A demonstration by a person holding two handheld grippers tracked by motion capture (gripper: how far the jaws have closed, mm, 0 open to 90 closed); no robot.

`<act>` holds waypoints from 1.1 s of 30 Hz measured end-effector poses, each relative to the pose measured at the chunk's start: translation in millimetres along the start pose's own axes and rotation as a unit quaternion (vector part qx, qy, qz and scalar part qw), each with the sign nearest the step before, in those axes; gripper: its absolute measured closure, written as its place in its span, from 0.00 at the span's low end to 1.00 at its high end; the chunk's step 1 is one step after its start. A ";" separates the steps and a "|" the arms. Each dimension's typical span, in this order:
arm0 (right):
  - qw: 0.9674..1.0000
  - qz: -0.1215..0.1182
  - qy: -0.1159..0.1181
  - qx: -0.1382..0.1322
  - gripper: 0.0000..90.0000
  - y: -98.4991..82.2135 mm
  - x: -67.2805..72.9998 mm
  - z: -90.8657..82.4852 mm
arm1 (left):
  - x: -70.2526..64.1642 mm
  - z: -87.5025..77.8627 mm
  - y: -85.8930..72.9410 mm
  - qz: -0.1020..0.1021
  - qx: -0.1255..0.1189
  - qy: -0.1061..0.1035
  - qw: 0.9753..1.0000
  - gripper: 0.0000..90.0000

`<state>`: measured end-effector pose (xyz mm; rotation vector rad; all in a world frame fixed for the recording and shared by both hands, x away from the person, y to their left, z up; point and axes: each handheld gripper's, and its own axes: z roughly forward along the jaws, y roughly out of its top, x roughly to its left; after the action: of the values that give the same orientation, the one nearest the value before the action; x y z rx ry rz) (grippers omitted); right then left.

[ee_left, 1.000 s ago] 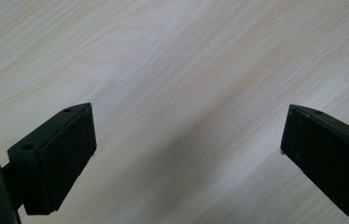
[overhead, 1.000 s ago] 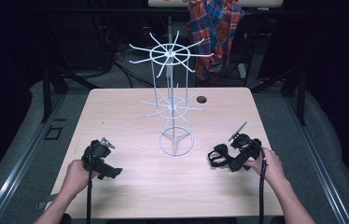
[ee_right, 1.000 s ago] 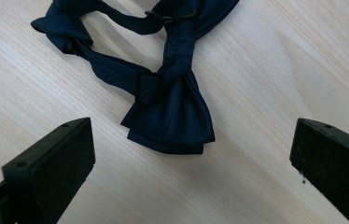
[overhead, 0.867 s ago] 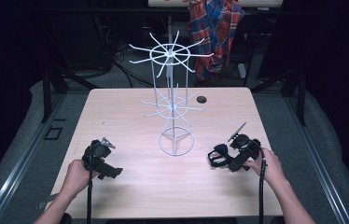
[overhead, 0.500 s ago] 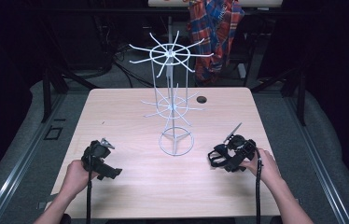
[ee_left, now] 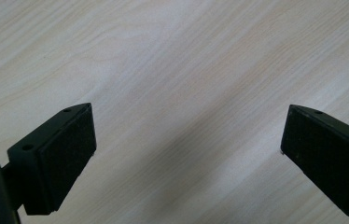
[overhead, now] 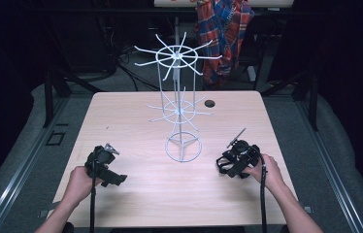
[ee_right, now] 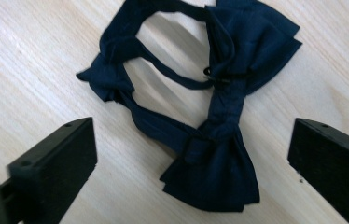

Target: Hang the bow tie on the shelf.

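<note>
Jaws of the right gripper [ee_right: 191, 154] stand wide apart, released, with nothing between their pads. Below and between them, in the right gripper view, a dark navy bow tie [ee_right: 210, 121] lies flat on the table [ee_right: 32, 60]. One bow sits low between the jaws, a second bow lies farther off toward the upper right, and a thin strap loops out from them to the upper left, where it ends in a small knot of cloth. Neither jaw touches the cloth.

In the high view the right gripper [overhead: 229, 164] rests at the right of the table, held by the person's right hand [overhead: 263, 170], with its cable running back along the forearm. A dark mass lies on the table at that gripper, but the high view is too coarse to tell tie from gripper.

Jaws of the left gripper [ee_left: 189, 149] are likewise spread and released, over bare pale wood. In the high view the left gripper [overhead: 103, 162] sits at the left of the table in the left hand [overhead: 78, 183], well apart from the right one.

Between the two grippers, farther up the table, stands a white wire rack [overhead: 178, 104] with a ring base, an upright post and two tiers of spokes. Beyond it, a small dark round spot [overhead: 210, 103] marks the table top, and a plaid shirt [overhead: 224, 34] hangs behind the table.
</note>
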<state>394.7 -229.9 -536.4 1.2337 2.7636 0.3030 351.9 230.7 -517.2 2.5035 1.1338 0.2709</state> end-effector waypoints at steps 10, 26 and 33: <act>1.000 0.004 -0.028 0.000 0.33 3.8 1.0 1.1 | -0.5 -0.4 0.3 -0.001 0.003 0.004 1.000 0.05; 0.998 -0.013 -0.054 0.004 0.78 3.5 7.1 8.6 | -1.0 -0.7 0.3 0.000 0.003 0.006 1.000 0.06; 0.999 -0.019 -0.050 -0.001 0.81 3.2 4.5 -3.5 | -1.1 -0.9 0.2 0.000 0.003 0.007 1.000 0.06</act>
<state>393.4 -224.9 -532.4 1.1601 2.6983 0.2328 351.0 230.1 -516.4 2.5100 1.1411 0.2849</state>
